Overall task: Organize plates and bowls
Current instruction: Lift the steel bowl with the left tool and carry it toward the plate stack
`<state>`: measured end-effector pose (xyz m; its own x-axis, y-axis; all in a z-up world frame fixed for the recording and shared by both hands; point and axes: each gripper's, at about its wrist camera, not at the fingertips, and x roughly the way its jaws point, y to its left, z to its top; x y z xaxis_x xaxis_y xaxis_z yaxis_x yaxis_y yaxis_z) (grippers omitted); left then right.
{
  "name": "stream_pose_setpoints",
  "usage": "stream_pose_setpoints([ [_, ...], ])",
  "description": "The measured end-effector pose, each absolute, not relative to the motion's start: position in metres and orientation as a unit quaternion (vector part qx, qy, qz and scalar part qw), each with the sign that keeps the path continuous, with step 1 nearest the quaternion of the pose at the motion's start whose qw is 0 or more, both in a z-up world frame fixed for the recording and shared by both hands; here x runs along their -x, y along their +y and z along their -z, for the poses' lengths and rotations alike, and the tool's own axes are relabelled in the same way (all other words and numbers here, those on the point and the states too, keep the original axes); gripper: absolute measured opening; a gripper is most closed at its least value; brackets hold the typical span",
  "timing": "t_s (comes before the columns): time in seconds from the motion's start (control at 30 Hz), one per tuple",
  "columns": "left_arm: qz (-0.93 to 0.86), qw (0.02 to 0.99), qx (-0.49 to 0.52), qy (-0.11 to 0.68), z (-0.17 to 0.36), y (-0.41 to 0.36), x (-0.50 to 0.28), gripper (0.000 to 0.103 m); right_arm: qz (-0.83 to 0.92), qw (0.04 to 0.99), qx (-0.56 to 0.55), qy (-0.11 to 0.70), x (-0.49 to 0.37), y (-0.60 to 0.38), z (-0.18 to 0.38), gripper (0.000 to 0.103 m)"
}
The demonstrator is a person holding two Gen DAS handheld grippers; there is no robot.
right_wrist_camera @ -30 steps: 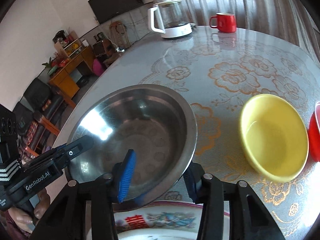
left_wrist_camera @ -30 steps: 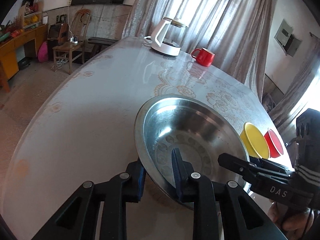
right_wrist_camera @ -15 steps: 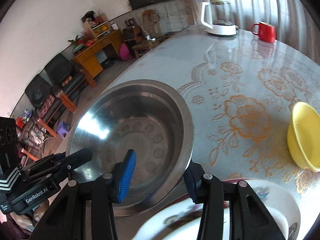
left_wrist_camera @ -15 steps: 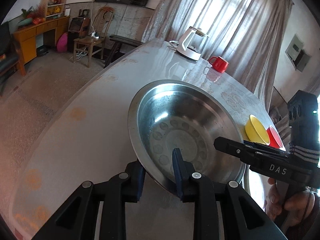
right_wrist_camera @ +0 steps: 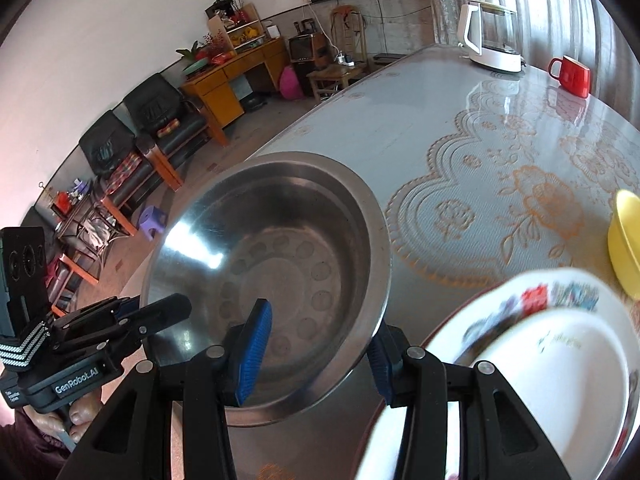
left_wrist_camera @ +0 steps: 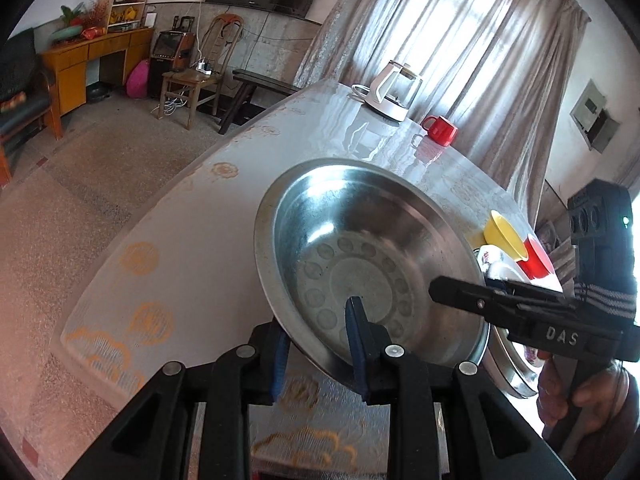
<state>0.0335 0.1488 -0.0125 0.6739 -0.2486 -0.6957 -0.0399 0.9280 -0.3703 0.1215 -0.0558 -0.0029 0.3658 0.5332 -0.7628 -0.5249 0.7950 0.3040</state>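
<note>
While clamped on opposite edges of the steel bowl (left_wrist_camera: 372,264), left gripper (left_wrist_camera: 318,354) and right gripper (right_wrist_camera: 316,350) share its weight, probably to keep so wide and slippery a dish level above the desk (right_wrist_camera: 460,128); smooth, shiny, round, with ringed dimples on its bottom. Just beside: glazed white plate (right_wrist_camera: 540,360) with printed rim. Farther off: glossy yellow bowl (left_wrist_camera: 505,236), red bowl (left_wrist_camera: 536,258), red mug (right_wrist_camera: 571,76), kettle (right_wrist_camera: 490,38)

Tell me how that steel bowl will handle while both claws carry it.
The steel bowl looks rigid, so it should hold its shape. Its polished, glinting rim is probably slippery, and the left claw and right claw each pinch only the thin rim, so it may pivot or slide. Wide and thin-walled, it is likely light.
</note>
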Motion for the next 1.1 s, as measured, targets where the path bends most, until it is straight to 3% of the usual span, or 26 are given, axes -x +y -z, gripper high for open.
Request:
stream_pose_setpoints([
  [0.23,0.041,0.903,0.178,0.388,0.011,0.157,-0.02,0.027,-0.341,0.814,-0.014,0.469,-0.096,-0.058,0.007,0.048],
  [0.43,0.02,0.908,0.187,0.375,0.01,0.167,-0.024,0.042,-0.336,0.819,-0.033,0.464,-0.085,-0.058,0.013,0.048],
  [0.6,0.013,0.909,0.188,0.371,0.01,0.17,-0.032,0.04,-0.33,0.824,-0.045,0.458,-0.077,-0.059,0.014,0.048],
  [0.67,0.018,0.914,0.176,0.365,0.007,0.165,-0.032,0.035,-0.329,0.825,-0.053,0.456,-0.076,-0.059,0.014,0.048],
  [1.1,0.034,0.92,0.164,0.355,0.0,0.158,-0.019,0.035,-0.324,0.833,-0.067,0.443,-0.072,-0.067,0.012,0.047],
])
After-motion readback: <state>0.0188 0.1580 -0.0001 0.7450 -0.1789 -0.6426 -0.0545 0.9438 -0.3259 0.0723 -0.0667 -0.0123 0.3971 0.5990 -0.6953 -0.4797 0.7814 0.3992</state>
